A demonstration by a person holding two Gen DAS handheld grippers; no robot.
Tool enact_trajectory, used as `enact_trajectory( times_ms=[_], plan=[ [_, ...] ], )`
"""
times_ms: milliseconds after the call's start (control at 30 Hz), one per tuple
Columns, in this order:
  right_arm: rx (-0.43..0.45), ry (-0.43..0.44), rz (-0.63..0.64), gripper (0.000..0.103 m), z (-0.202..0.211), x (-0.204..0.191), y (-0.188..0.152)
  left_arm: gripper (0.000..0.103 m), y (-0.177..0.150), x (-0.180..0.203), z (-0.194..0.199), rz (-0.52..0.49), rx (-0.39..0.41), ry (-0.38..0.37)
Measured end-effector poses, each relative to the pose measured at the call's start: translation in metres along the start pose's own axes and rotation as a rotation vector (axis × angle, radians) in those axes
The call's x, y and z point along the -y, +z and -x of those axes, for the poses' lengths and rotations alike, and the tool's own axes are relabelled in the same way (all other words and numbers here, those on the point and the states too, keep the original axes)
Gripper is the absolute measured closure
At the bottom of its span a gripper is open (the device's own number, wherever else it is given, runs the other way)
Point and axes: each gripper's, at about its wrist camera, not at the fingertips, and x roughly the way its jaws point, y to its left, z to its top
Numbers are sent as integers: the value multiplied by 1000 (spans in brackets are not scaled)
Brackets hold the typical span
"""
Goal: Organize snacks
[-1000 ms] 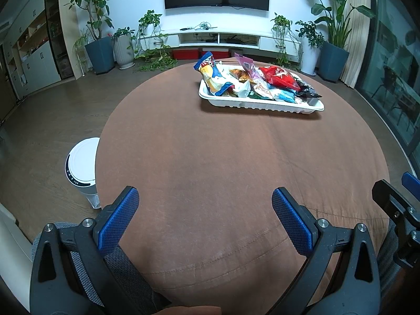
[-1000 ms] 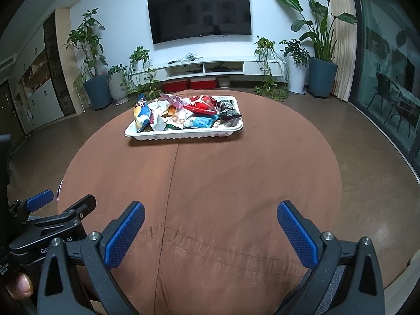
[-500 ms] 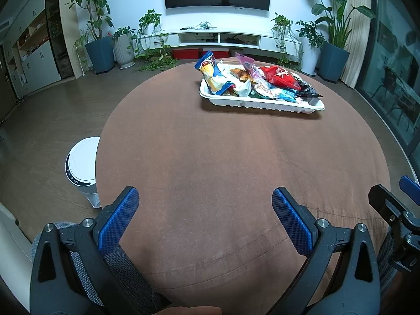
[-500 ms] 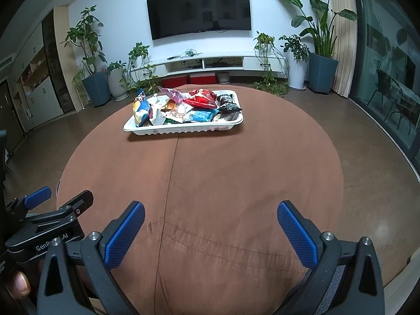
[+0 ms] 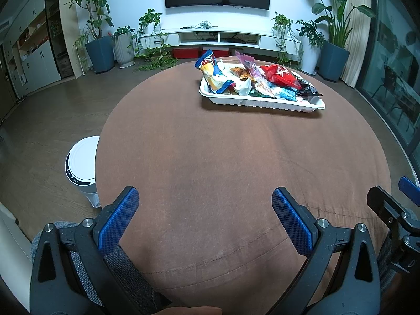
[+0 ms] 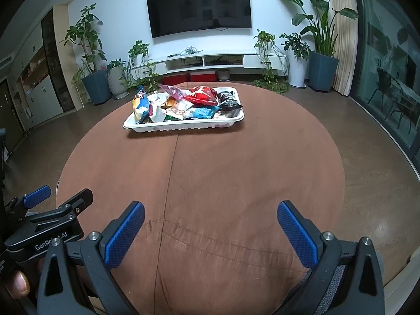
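Well, both tools, left tool (image 5: 204, 218) and right tool (image 6: 210, 228), hover spread and empty over the near bench (image 5: 236, 157), well apart from the heaped snack tray (image 6: 183, 127), seemingly ready to reach.

Living room, cool dim light. White wall (image 6: 275, 5) at the far end with a dark TV (image 6: 198, 6) mounted on it. White low cabinet (image 6: 210, 61) under the TV, cables on top, red boxes (image 6: 189, 77) below. Potted plants (image 6: 86, 52) on both sides of the cabinet; a tall one (image 6: 321, 26) in a blue pot at the right by a beige curtain (image 6: 346, 34). Glass doors (image 6: 388, 60) along the right side. White-and-wood cupboards (image 5: 31, 52) at left. Floor (image 6: 367, 157) is brown wood-look. Round bench (image 6: 236, 170) has a brown cloth with stitched seams. White round bin (image 5: 81, 162) on the floor just beside the bench's left edge.
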Motion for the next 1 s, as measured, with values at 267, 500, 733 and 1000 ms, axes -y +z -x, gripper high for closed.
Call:
enact_trajectory(
  times_ms=[267, 500, 733, 1000],
  plan=[
    [-2, 1, 0, 0, 0, 0, -2, 0, 0, 0, 0, 0, -1, 0],
    [-2, 1, -1, 0, 0, 0, 0, 0, 0, 0, 0, 0, -1, 1],
    [-4, 1, -1, 0, 0, 0, -1, 0, 0, 0, 0, 0, -1, 1],
    [-4, 1, -1, 0, 1, 0, 1, 0, 0, 1, 0, 0, -1, 1]
  ],
)
